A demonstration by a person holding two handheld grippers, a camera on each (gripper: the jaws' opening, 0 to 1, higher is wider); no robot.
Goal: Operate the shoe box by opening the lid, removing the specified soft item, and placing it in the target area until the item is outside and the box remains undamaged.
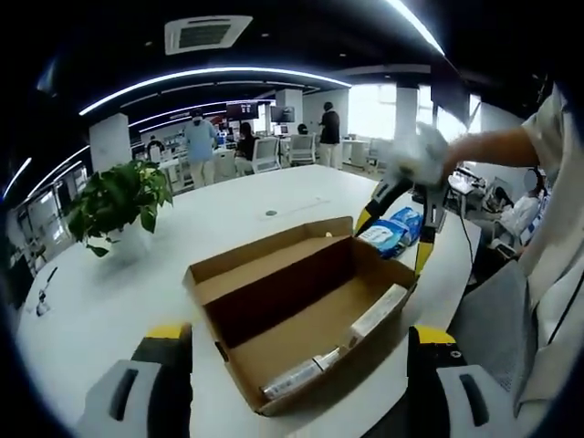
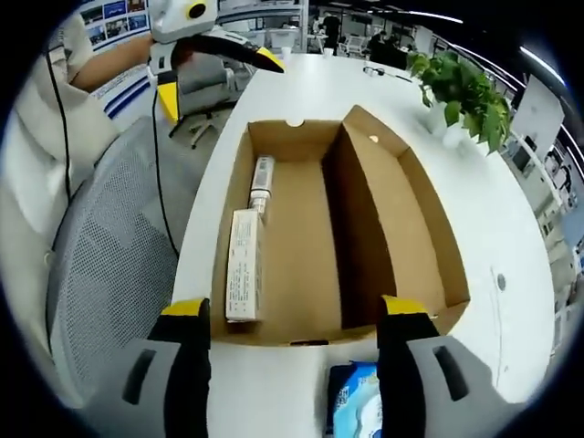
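Two narrow cartons [image 2: 246, 255] are being kept inside the opened shoe box [image 1: 301, 310], along one wall. The blue soft pack [image 1: 392, 230] is lying outside, just beside the box's end, between the spread right gripper [image 2: 292, 365]. The left gripper [image 1: 297, 379] is being held spread before the box.
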